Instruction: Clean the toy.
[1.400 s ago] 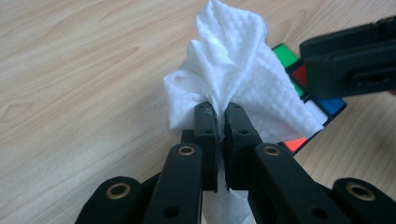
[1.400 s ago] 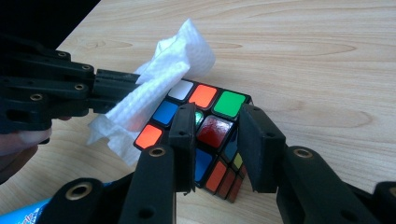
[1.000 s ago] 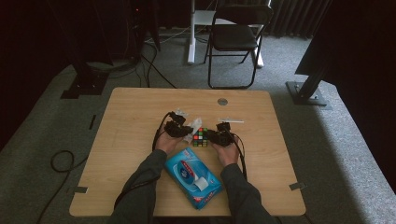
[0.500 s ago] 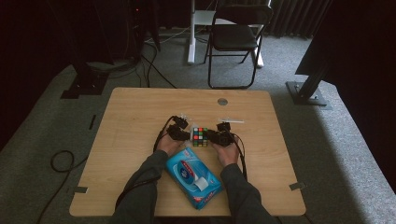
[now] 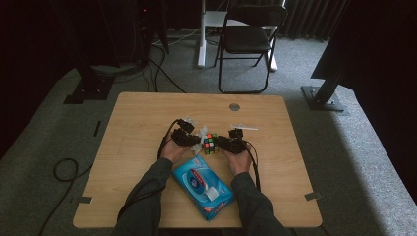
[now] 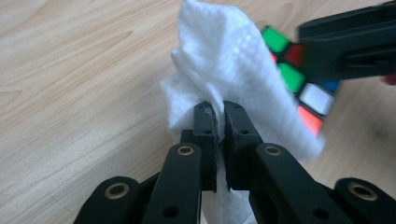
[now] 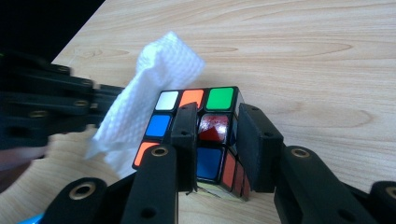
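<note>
A scrambled Rubik's cube [image 7: 219,99] is held just above the wooden table [image 5: 147,113] by my right gripper [image 7: 217,112]. Its jaws are shut on the cube's near corner and have just been closing tighter. My left gripper [image 6: 218,108] is shut on a crumpled white wipe [image 6: 224,51], which it presses against the cube's [image 6: 299,88] side. In the high view the two grippers face each other at the table's middle, the left gripper [image 5: 196,140] and the right gripper [image 5: 220,143] on either side of the cube [image 5: 210,143].
A blue pack of wet wipes [image 5: 202,188] lies between the forearms near the front edge. A small metal disc [image 5: 234,106] is set in the tabletop farther back. A folding chair [image 5: 248,39] stands beyond the table.
The left gripper has shifted the wipe slightly against the cube's left side, so more of the cube shows. The right hand and the cube have stayed in place.
</note>
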Demonstrator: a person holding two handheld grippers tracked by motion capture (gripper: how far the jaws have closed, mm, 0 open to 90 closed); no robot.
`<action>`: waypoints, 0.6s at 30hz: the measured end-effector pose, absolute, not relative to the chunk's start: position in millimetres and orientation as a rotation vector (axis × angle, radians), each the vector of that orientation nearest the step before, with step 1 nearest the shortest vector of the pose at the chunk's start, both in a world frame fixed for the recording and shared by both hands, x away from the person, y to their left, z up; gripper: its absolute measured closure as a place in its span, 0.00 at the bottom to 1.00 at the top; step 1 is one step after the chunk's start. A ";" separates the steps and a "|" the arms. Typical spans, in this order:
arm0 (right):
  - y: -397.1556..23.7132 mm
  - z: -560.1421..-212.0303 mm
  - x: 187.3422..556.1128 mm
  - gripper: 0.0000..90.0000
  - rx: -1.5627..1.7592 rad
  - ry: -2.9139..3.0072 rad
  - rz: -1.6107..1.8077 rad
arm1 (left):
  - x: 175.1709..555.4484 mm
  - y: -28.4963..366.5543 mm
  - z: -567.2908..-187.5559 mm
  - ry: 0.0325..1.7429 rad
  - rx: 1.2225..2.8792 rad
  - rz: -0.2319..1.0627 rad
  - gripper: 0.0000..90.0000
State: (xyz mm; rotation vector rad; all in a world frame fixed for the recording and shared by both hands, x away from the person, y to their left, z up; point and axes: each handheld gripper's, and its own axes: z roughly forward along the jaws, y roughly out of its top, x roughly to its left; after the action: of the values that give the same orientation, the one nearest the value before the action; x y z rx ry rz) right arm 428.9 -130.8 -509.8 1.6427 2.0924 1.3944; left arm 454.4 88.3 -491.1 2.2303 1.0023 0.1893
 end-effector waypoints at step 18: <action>-130.6 -509.7 428.6 0.77 1.654 2.085 1.391 | 449.1 75.2 -487.8 0.919 2.353 0.230 0.95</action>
State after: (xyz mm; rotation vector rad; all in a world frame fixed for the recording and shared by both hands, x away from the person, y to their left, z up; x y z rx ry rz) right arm 428.6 -130.6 -509.7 1.6540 2.0849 1.3915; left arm 449.1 75.2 -487.8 2.3534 0.9193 0.2302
